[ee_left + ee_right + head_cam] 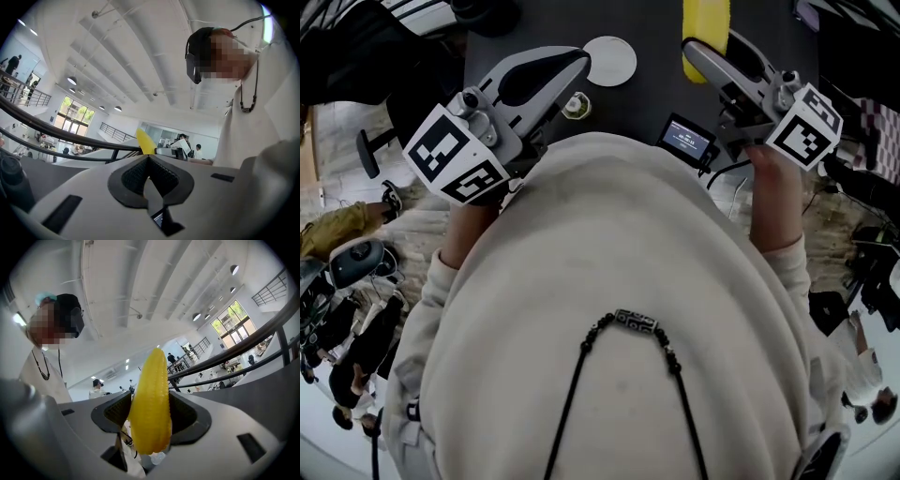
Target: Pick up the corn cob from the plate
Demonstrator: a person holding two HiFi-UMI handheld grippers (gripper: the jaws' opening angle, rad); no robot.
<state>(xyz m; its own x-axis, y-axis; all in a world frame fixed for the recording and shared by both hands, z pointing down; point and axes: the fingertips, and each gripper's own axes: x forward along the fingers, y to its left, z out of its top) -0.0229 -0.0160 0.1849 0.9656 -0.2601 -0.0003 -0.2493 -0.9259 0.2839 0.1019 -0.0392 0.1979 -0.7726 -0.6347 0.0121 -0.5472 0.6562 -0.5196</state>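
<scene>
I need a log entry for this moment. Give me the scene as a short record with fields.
corn cob: yellow, clamped between the right gripper's jaws
right gripper: shut on the corn cob
left gripper: jaws together, nothing between them
plate: white, on the dark table, nothing on it
task state: corn cob is off the plate and held

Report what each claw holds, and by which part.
The right claw is shut on the corn cob, gripping its thicker half; the tapered end sticks out past the jaws. The left claw is shut, holding nothing.
</scene>
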